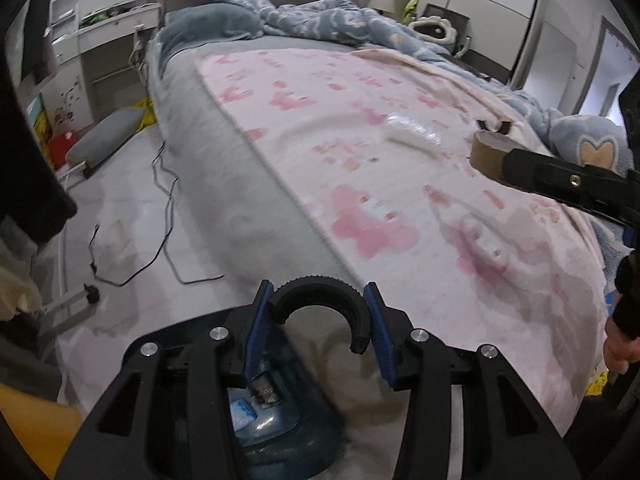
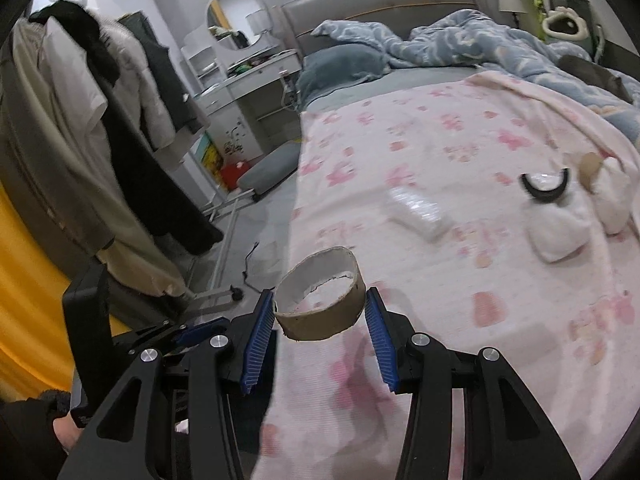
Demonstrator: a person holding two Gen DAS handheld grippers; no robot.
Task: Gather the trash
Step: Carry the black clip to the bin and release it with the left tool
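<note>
Pink blanket (image 2: 460, 300); L gripper (image 1: 318, 330) grips black ring (image 1: 320, 300), R gripper (image 2: 320, 330) cardboard ring (image 2: 320, 300).

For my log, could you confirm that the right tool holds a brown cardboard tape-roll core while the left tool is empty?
Not quite: the left tool grips a curved black plastic ring piece, per the left wrist view. The right tool does hold the brown cardboard tape-roll core.
</note>
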